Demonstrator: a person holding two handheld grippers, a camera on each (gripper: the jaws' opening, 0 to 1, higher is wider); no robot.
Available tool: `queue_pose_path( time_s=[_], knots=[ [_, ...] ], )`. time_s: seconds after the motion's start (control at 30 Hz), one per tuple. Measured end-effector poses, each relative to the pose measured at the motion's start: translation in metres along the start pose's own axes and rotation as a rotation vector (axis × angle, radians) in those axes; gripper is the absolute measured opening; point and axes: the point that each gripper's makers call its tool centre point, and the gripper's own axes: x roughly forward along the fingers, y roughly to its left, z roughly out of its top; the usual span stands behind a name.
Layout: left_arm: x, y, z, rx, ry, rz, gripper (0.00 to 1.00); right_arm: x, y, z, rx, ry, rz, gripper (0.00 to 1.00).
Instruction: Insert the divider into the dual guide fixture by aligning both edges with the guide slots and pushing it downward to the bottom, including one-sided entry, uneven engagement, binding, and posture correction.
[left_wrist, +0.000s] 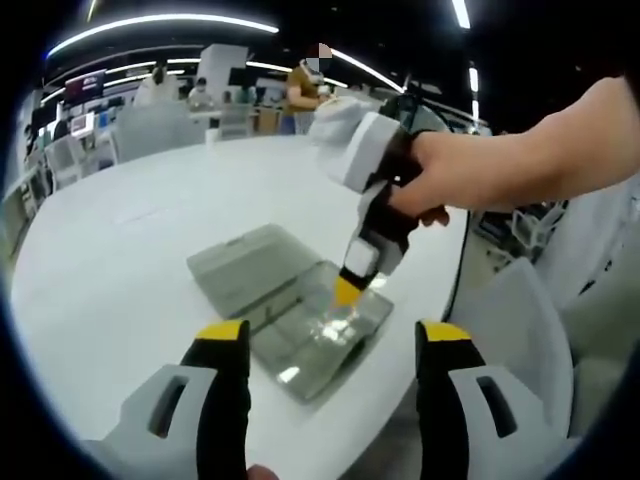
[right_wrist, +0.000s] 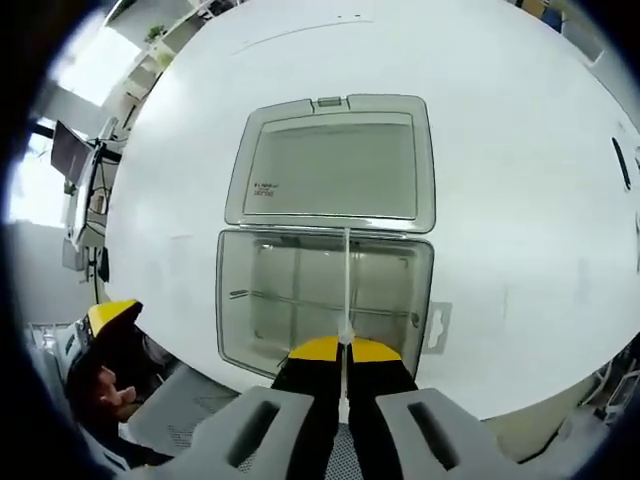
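A clear plastic box (right_wrist: 260, 300) lies on the white table (right_wrist: 520, 180) with its lid (right_wrist: 330, 165) folded open behind it. A thin clear divider (right_wrist: 347, 275) stands edge-on across the box from its hinge wall to its front wall. My right gripper (right_wrist: 345, 349) is shut on the divider's near end at the front wall. In the left gripper view the right gripper (left_wrist: 347, 291), held by a hand, points down into the box (left_wrist: 320, 335). My left gripper (left_wrist: 333, 333) hovers open in front of the box, holding nothing.
A long crosswise rib (right_wrist: 300, 301) lies inside the box. The left gripper's yellow tip (right_wrist: 110, 316) shows off the table's edge. A white chair (left_wrist: 520, 340) stands to the right. Chairs, desks and people are far behind the table.
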Motion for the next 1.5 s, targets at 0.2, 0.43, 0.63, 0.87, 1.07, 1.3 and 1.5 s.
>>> queue_pose_path(
  time_s=[0.2, 0.43, 0.63, 0.87, 1.07, 1.3, 1.5],
  knots=[
    [0.000, 0.000, 0.001, 0.001, -0.002, -0.003, 0.65, -0.003, 0.000, 0.003, 0.017, -0.024, 0.005, 0.00],
    [0.002, -0.002, 0.002, 0.005, -0.004, -0.010, 0.65, -0.006, -0.001, 0.006, 0.040, -0.046, 0.017, 0.00],
    [0.002, -0.002, 0.002, 0.008, -0.005, -0.014, 0.65, -0.010, -0.001, 0.009, 0.036, -0.064, 0.023, 0.00],
    [0.002, -0.004, 0.003, 0.008, -0.009, -0.018, 0.65, -0.013, -0.002, 0.008, 0.055, -0.076, 0.018, 0.00],
    [0.001, -0.004, 0.001, 0.008, -0.005, -0.017, 0.65, -0.012, -0.003, 0.009, 0.057, -0.072, 0.018, 0.00],
    [0.001, -0.004, 0.001, 0.009, -0.005, -0.018, 0.65, -0.012, -0.004, 0.010, 0.055, -0.075, 0.018, 0.00],
    [0.003, -0.005, 0.002, 0.009, -0.006, -0.021, 0.65, -0.009, -0.006, 0.008, 0.074, -0.062, 0.020, 0.00]
  ],
)
